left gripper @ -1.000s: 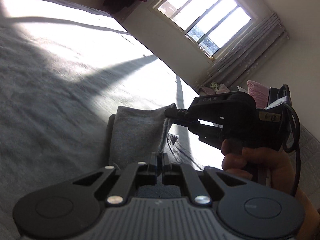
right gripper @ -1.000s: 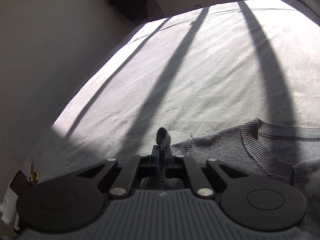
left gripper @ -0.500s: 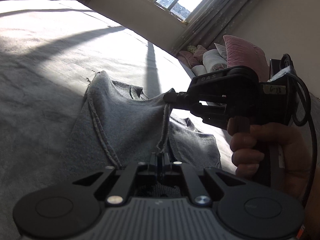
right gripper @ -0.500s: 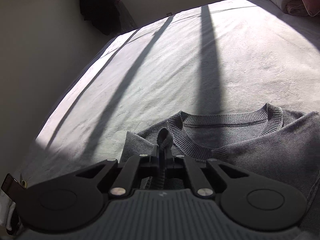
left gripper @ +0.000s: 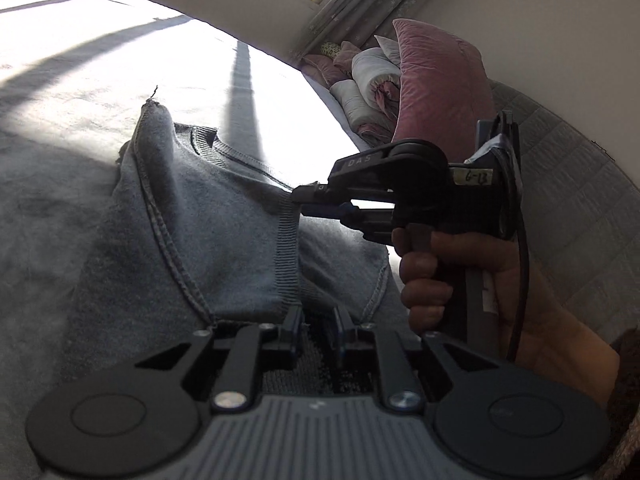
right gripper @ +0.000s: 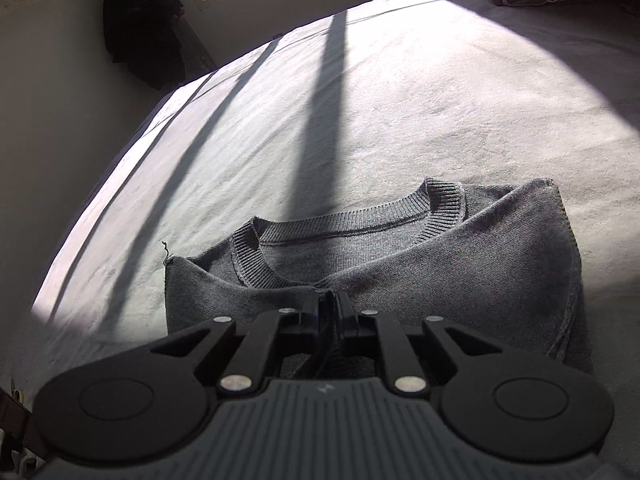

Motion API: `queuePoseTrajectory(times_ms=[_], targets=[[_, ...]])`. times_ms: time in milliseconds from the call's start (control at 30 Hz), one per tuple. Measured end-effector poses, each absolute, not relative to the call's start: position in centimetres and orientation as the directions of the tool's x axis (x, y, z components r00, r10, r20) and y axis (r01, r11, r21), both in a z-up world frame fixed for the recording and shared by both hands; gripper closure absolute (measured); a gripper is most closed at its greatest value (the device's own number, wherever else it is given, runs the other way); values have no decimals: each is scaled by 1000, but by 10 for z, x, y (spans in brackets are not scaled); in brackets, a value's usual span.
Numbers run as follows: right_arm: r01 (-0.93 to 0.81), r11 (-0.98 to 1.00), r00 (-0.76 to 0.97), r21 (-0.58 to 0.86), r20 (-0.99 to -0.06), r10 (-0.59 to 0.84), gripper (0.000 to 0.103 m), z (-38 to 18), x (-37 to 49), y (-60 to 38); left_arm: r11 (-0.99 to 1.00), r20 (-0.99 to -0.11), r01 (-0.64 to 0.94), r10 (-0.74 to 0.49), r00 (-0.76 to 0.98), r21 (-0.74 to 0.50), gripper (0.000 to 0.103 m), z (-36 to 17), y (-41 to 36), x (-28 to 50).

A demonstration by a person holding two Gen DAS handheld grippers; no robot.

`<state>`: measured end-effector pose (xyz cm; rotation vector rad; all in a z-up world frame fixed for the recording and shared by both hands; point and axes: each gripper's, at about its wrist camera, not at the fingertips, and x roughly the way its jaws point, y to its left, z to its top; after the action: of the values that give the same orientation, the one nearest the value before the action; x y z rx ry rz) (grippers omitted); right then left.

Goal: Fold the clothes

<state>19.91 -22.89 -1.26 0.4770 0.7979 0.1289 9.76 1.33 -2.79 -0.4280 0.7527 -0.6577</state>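
A grey knit sweater lies on the bed, its ribbed hem folded up over the body to just below the round collar. It also shows in the left wrist view. My left gripper is open, its fingers apart over the hem edge. My right gripper is shut on the sweater's hem; in the left wrist view it pinches the ribbed hem corner just above the garment.
The pale bed cover stretches far ahead with window shadows across it. Pink and white pillows are piled at the headboard. A dark garment hangs in the far corner beside the window.
Both grippers carried the hem forward over the sweater's body toward the collar and lowered it. My left gripper has opened and let go of the hem; the right stays shut.
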Motion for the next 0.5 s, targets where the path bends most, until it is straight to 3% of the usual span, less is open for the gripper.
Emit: queuePoseTrajectory(times_ms=[100,233,500], targets=[[74,867,690,493,-653,312,85,-8,190,-239,722,-486,414,-684,544,-554,80,-19,23,95],[41,853,679,520,-641,358,67,-2,170,-243,748,-507,396,-657,558,-533,79,-13,42,97],[-15,840,592,542,-672,445,67,-17,128,-230,787,-547,336,-606,577,-517,84,-8,76,106]])
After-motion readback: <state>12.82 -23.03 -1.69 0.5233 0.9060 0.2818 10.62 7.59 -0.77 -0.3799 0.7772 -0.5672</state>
